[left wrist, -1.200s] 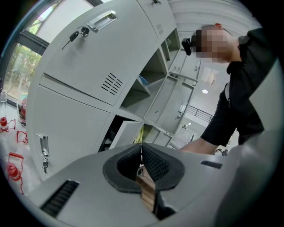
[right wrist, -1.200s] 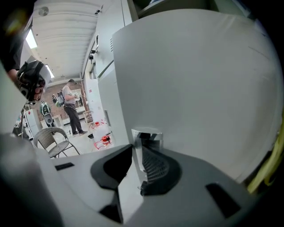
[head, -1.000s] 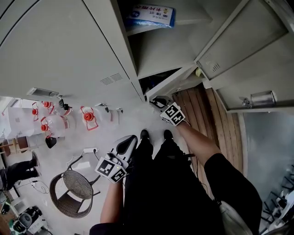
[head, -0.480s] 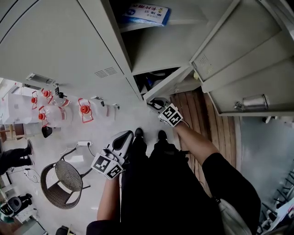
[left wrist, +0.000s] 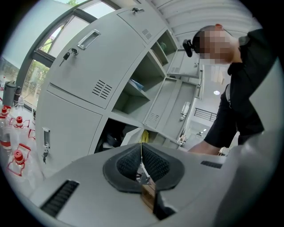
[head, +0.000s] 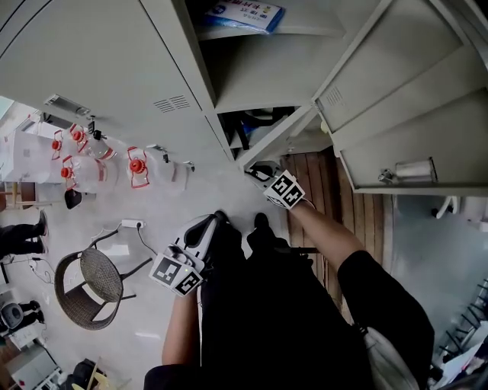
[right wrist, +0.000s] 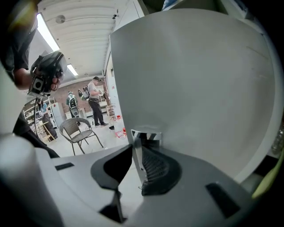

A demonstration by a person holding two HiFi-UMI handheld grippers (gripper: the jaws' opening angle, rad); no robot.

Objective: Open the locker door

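Right gripper view is showing the right tool [right wrist: 135,166] clamping the free edge of the grey metal lower locker door [right wrist: 199,88]. One pad is pressing on each face, just below a small shiny latch plate [right wrist: 146,132]. In the head view that door is standing part-way open at the bottom of the grey locker bank [head: 99,76]. A dark compartment is showing behind it, and the right tool is gripping its lower corner, close to the floor [head: 191,198]. The left tool [head: 213,221] is hanging low beside the person's dark trousers [head: 259,305], well apart from the lockers. Its pads are pressing together with nothing between them. A blue packet [head: 245,11] is lying on the shelf above.
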